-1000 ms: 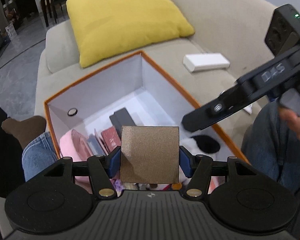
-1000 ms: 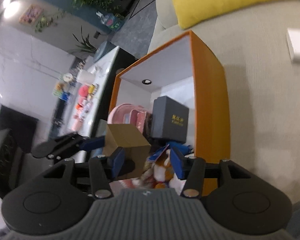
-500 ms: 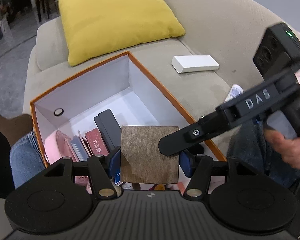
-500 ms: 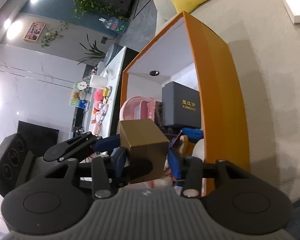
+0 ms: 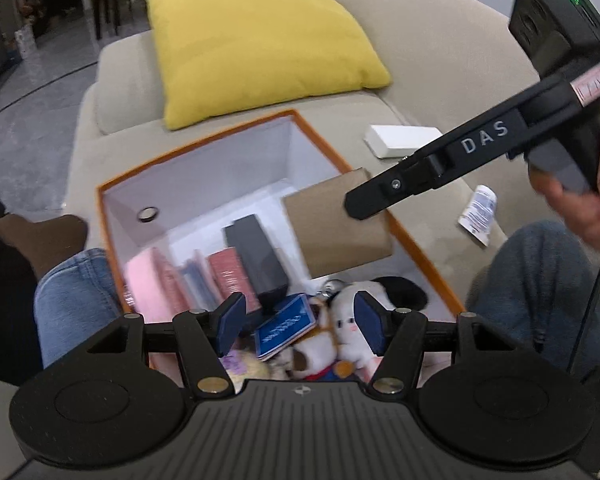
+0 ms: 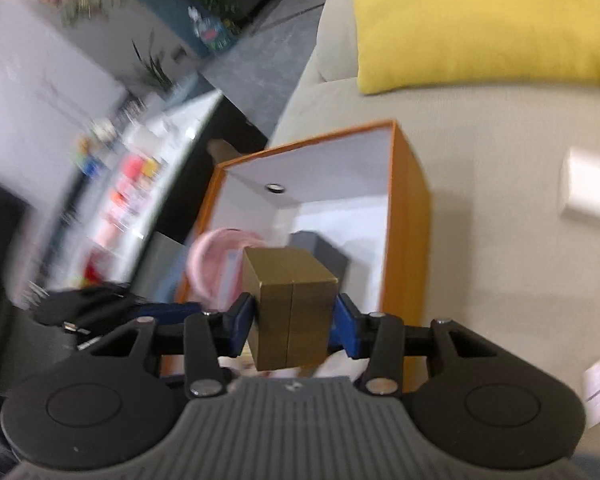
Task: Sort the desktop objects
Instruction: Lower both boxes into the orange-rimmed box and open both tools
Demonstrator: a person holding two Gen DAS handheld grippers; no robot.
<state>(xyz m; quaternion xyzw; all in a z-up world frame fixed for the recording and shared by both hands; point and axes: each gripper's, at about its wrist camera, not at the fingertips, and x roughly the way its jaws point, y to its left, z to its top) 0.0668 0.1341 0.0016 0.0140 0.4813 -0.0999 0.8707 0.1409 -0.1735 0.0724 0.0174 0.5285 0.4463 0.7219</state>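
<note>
A brown cardboard box (image 6: 292,312) sits between the blue pads of my right gripper (image 6: 294,320), which is shut on it. In the left wrist view the same box (image 5: 332,232) hangs over the right side of the open orange storage box (image 5: 204,148), with one black right finger (image 5: 384,192) across it. My left gripper (image 5: 300,320) is open and holds nothing, low over the orange box's near end. Inside lie a dark grey box (image 5: 260,256), pink and red items (image 5: 148,284), a blue card (image 5: 286,326) and a plush toy (image 5: 352,320).
The orange box (image 6: 404,216) rests on a beige sofa between a person's knees in jeans (image 5: 72,296). A yellow cushion (image 5: 260,40) lies behind it. A white flat box (image 5: 400,140) and a small white packet (image 5: 478,214) lie on the seat to the right.
The brown box has passed from my left gripper to my right one. The left pads came off it, and the right gripper carried it up and to the right.
</note>
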